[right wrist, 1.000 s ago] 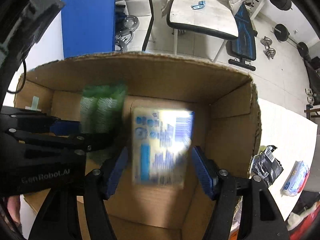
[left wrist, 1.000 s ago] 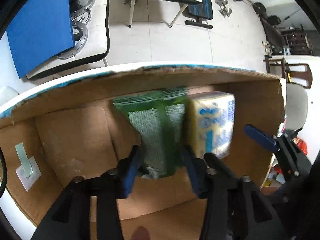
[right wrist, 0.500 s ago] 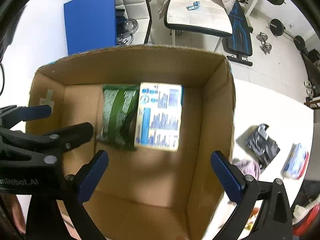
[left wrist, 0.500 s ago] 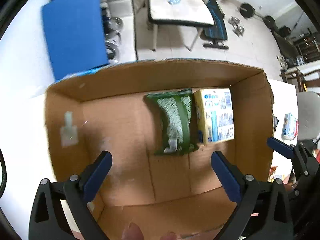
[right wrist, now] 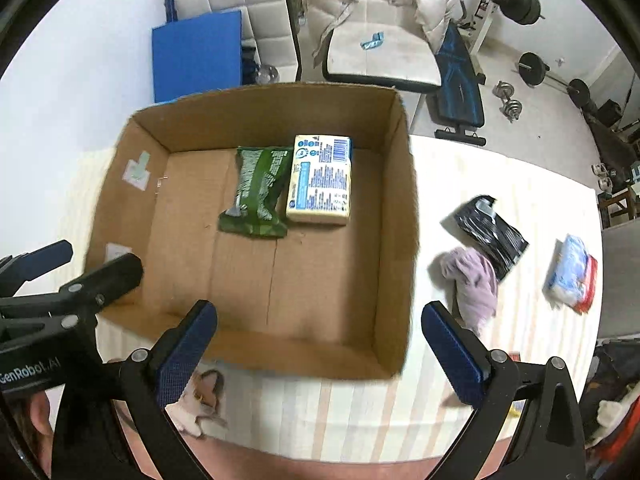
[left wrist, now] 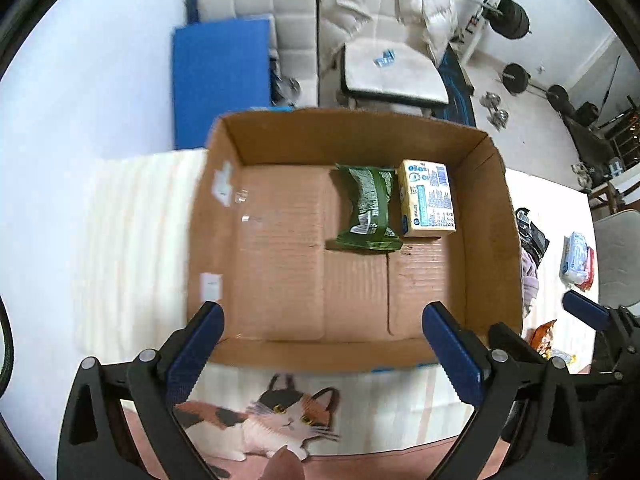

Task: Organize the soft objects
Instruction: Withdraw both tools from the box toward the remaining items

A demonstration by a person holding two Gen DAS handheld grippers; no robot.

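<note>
Left tool (left wrist: 322, 342), right tool (right wrist: 320, 338): wide, empty.

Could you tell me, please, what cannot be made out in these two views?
- Small print on the yellow rectangular pack and crumpled green plastic packet: too small, both views.
- Black foil packet and mauve cloth: mostly hidden by the brown cardboard box's wall, left view.
- Cat picture: hidden behind jaws, right view.
</note>
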